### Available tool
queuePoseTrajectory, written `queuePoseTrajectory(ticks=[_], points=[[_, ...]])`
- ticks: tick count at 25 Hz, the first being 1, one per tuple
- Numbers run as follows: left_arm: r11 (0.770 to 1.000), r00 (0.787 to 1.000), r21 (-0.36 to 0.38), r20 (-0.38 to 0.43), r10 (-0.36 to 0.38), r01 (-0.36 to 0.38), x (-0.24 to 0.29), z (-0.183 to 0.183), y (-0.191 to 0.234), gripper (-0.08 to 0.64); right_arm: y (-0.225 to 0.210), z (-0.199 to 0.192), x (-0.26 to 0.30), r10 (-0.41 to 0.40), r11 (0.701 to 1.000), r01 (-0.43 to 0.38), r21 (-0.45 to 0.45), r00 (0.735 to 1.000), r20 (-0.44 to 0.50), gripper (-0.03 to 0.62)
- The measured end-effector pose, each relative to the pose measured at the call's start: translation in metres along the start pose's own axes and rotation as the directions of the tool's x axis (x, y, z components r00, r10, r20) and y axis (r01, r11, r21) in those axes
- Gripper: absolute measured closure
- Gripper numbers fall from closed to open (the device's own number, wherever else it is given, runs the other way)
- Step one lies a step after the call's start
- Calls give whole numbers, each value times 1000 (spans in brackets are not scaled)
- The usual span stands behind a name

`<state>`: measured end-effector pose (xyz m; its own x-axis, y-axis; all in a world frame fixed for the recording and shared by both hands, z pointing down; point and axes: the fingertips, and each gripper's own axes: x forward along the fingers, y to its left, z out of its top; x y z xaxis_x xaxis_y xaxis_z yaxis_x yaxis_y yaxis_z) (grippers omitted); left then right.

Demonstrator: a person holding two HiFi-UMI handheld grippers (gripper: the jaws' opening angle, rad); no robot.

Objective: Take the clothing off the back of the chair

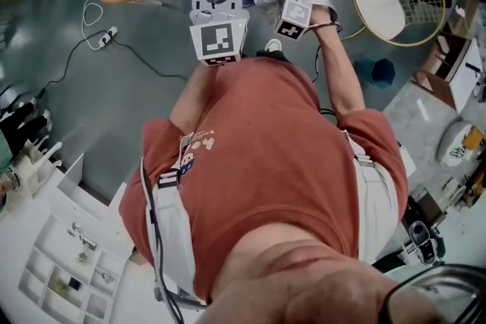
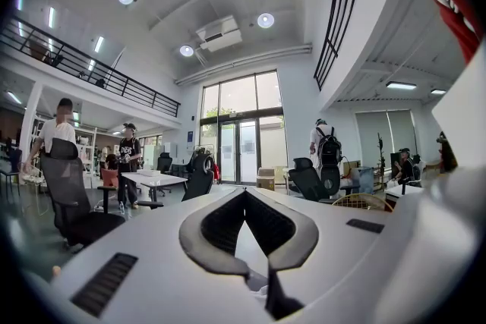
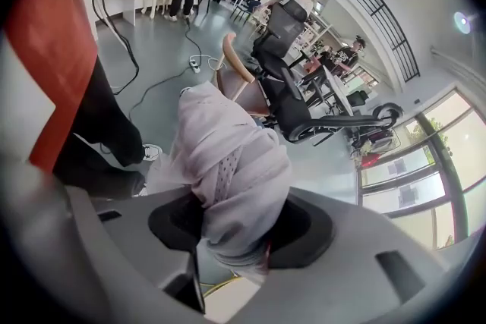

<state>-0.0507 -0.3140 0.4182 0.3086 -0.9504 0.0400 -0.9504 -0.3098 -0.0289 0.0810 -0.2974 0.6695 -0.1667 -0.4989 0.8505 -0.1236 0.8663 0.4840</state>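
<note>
Right tongs (image 3: 237, 235) pinch pale clothing (image 3: 231, 163); left tongs (image 2: 244, 193) closed, empty.

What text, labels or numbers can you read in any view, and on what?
Nothing legible in any view.
red shirt: small chest print, too small to read.
black shirt on a bystander: white print, blurred.
left cube and right cube: black-and-white square marker patterns only, no letters or digits.
</note>
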Motion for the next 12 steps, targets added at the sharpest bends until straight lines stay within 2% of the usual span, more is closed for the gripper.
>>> queuePoseTrajectory(ticks=[9, 12], points=[[1000, 1000, 0, 0, 12, -12, 0, -1, 5, 545, 5, 7, -18, -24, 993, 15, 120, 997, 76, 426], [1000, 1000, 1, 1, 9, -9, 0, -1, 4, 545, 5, 10, -27, -27, 982, 5, 187, 993, 114, 466]])
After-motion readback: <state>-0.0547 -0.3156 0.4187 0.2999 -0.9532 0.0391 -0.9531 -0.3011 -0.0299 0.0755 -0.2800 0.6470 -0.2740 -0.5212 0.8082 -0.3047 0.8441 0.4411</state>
